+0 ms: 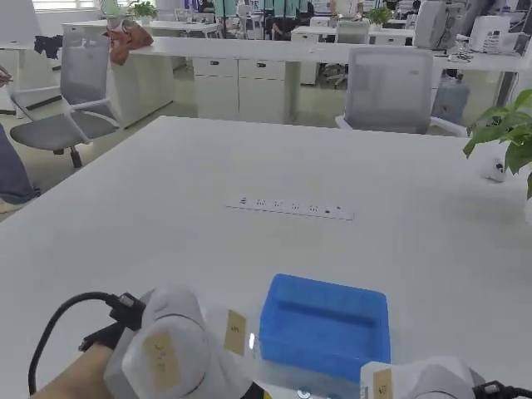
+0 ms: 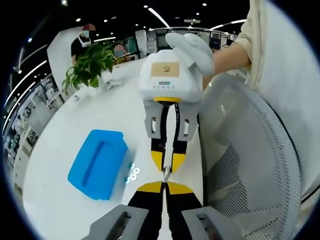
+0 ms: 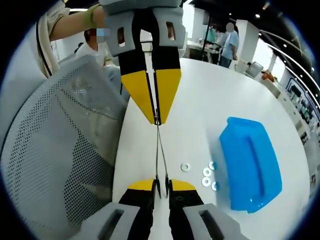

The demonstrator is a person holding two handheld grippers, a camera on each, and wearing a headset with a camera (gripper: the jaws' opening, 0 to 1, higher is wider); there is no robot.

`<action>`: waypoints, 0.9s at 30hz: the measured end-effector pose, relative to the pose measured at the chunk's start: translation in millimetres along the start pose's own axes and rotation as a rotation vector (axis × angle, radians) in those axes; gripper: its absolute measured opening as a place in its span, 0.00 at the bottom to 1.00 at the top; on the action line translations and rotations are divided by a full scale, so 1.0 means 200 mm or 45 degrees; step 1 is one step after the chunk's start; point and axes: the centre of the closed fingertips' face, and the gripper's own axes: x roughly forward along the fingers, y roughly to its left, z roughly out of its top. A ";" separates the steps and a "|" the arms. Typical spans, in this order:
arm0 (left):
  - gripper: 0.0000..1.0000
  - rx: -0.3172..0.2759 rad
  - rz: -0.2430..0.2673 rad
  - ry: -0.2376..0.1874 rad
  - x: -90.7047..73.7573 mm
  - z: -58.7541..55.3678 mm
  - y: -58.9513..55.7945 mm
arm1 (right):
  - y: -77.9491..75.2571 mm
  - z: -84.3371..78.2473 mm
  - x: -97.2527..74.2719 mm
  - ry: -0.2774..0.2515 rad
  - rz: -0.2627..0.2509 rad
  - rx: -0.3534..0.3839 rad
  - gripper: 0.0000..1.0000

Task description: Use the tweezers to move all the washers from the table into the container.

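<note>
Looking down, you see one blue container [image 1: 324, 320] just beyond your left gripper [image 1: 170, 353] and right gripper [image 1: 420, 382]. In the left gripper view, both clamp opposite ends of the single tweezers [image 2: 165, 173]. In the right gripper view, five washers [image 3: 206, 172] lie right of its jaws, beside the container.

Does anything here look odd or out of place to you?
Nothing spilled or broken. One oddity: the thin tweezers are pinched at both ends, by the left gripper and the right gripper. The washers lie loose on the table beside the blue container.
</note>
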 end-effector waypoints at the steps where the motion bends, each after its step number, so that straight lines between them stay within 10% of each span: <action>1: 0.00 0.000 0.001 0.000 0.00 0.00 0.00 | 0.00 0.01 0.00 -0.005 0.003 -0.010 0.06; 14: 0.00 0.039 -0.001 -0.045 0.01 0.13 -0.02 | 0.01 0.08 0.04 -0.101 0.051 0.022 0.06; 27: 0.00 -0.039 0.015 -0.095 -0.06 0.11 0.11 | -0.10 0.18 0.05 -0.146 0.047 0.044 0.04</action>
